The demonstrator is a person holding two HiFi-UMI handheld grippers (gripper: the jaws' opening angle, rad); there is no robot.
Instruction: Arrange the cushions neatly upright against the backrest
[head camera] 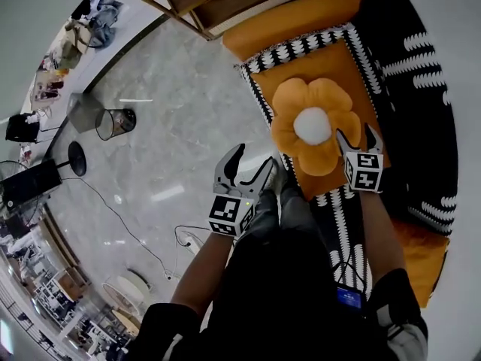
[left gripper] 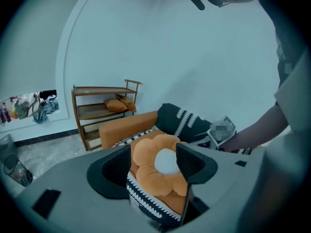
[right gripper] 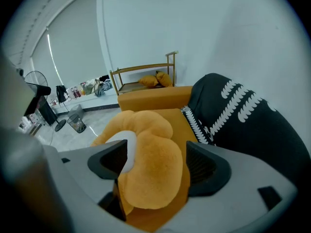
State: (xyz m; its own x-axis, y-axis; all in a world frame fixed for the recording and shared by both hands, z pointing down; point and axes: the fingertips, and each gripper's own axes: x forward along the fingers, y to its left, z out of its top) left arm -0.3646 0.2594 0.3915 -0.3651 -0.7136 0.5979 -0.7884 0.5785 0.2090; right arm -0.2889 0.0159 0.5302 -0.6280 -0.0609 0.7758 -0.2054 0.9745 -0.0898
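Marble floor (head camera: pixel 150 164) lay under the left gripper (head camera: pixel 254 160), which hung wide and empty beside the person's legs, short of the sofa (head camera: pixel 293 28). The right gripper (head camera: pixel 355 134) was at the near edge of the flower cushion (head camera: pixel 312 126), jaws wide with a petal between them, not yet pinched. That cushion lay flat on the seat, white centre up. Beyond it a dark cushion (head camera: pixel 409 104) leaned along the back, covering the backrest.

The risk, as I judged it, was that a grip on one soft petal alone would let the cushion droop and twist when lifted, or slip free. Stood up unsupported, it could flop forward onto the seat or roll off toward the floor. Pushed hard, it might shove the dark cushion askew. The left gripper seemed too far off to steady it.
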